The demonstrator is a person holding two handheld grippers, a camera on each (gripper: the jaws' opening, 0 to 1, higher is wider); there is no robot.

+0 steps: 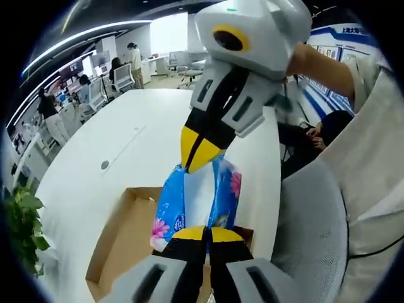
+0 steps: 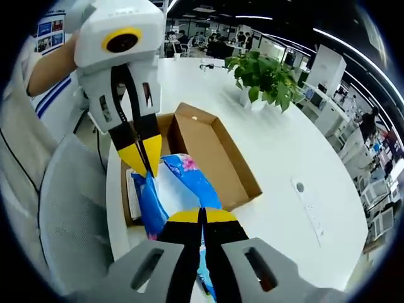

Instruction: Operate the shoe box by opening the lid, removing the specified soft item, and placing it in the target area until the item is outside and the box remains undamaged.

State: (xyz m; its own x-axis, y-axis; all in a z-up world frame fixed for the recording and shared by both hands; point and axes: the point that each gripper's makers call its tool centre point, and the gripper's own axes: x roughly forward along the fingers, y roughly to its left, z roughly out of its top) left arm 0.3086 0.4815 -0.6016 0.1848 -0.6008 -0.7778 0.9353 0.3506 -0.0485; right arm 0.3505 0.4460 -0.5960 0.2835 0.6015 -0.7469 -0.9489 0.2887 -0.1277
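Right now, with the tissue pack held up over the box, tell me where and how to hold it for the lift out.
Keep hold of the two short ends. The tissue pack is soft and long, and the left gripper and right gripper are each shut on an opposite end, so it hangs between them without sagging. Lift straight up, clear of the walls of the cardboard box.

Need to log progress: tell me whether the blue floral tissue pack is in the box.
Out: blue floral tissue pack hangs gripped above the open brown cardboard box.
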